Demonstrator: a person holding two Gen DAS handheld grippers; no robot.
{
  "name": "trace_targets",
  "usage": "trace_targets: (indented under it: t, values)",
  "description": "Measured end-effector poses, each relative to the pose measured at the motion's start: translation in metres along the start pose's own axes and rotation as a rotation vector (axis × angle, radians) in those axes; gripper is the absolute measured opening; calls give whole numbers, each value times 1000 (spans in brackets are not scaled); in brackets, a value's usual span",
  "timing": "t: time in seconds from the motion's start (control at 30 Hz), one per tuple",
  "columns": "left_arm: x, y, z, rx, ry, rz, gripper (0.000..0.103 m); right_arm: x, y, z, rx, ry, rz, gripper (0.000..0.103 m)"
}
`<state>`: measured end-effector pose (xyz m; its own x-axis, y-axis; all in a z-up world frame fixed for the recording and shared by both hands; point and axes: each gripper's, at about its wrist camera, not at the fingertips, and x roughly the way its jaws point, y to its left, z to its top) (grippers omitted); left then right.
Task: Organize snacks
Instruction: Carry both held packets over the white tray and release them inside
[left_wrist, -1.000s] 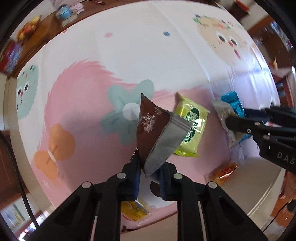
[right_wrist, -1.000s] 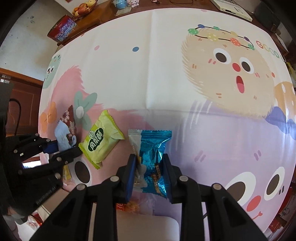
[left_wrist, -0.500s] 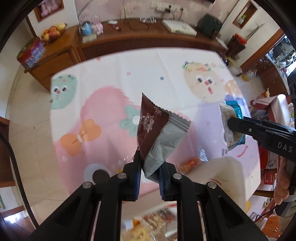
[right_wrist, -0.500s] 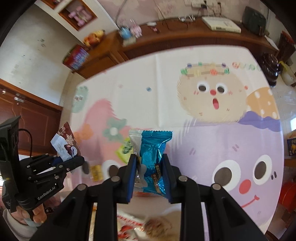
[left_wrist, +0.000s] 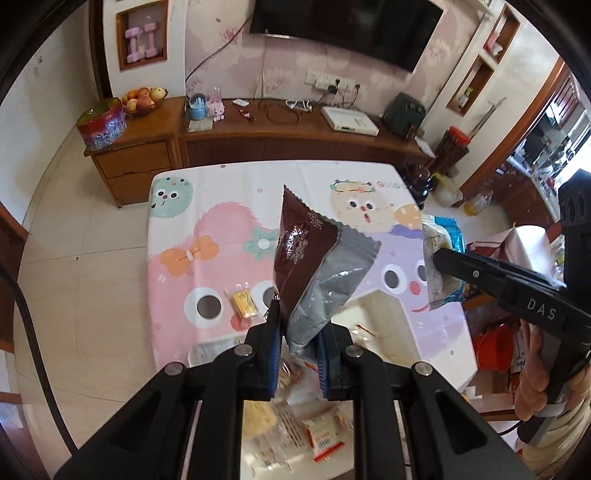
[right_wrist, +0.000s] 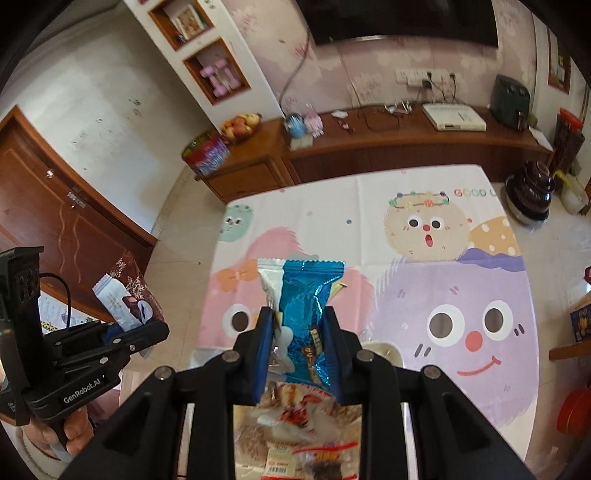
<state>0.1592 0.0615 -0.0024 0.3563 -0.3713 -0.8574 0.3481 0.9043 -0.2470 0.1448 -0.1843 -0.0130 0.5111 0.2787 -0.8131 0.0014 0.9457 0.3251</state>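
Observation:
My left gripper (left_wrist: 297, 332) is shut on a brown and silver snack packet (left_wrist: 314, 266) and holds it high above the table; it also shows in the right wrist view (right_wrist: 125, 299). My right gripper (right_wrist: 299, 332) is shut on a blue foil snack packet (right_wrist: 306, 310), also held high; it shows in the left wrist view (left_wrist: 441, 254). Below both grippers lies a white container (left_wrist: 384, 317) with several snack packets (right_wrist: 299, 413) in it, blurred. A small yellow packet (left_wrist: 244, 303) lies on the cartoon tablecloth (left_wrist: 221, 236).
A wooden sideboard (left_wrist: 280, 136) stands beyond the table with a fruit bowl (left_wrist: 142, 99), a red tin (left_wrist: 101, 125) and a white box (left_wrist: 349, 120). A dark pot (right_wrist: 530, 195) stands on the floor at the table's far right. A red tub (left_wrist: 495, 350) sits right of the table.
Both grippers have risen far above the table and pulled back with their packets. The container of snacks has come into view beneath them. The green packet is out of sight.

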Motion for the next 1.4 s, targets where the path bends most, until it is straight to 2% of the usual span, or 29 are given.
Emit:
trace_targets:
  t: [0.27,0.5,0.9,1.4]
  values:
    - [-39,-12,-56,-7,-58,32,14,-43,20,-47,-35,-45,-23,26]
    - [-38,-23,-90,-8,-45,65,14,-50,18,-78,-6,-23,-51,26]
    - [-13,-43,-111,34,9,115,14,-39,20,-106,6,41,-83,26]
    - [7,-45,-116,14,66,118,15,-29,15,-109,3,87,-97,26]
